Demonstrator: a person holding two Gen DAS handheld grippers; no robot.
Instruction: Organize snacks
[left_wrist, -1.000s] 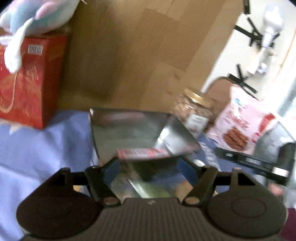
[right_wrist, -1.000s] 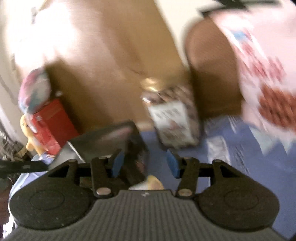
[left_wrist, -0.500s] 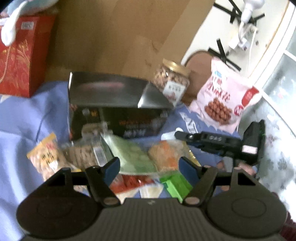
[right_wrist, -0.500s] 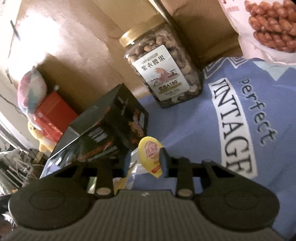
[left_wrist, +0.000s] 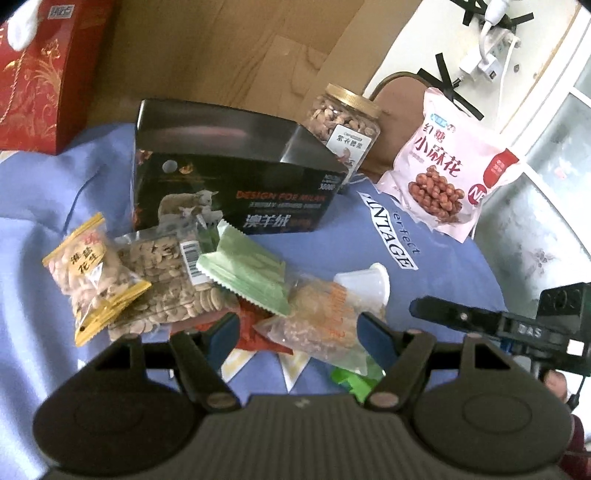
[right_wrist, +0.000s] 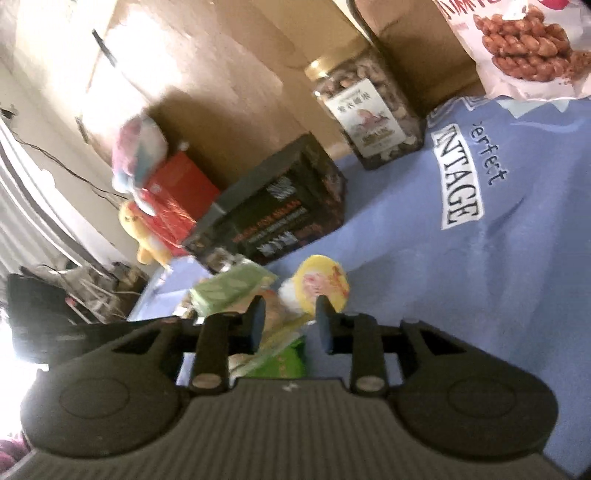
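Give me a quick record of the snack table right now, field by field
surface: blue cloth
loose pile: peanut packet, seed bag, green wrapper, jelly cup
back row: black box, nut jar, pink bag
left gripper: open over the pile
right gripper: jaws just widened, apart at the jelly cup

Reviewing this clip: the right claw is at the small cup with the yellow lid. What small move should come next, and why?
Probably ease the right claw forward, then close. Its jaws have just been opening, and the jelly cup sits just beyond the fingertips, not gripped. The left claw hovers open over the snack pile.
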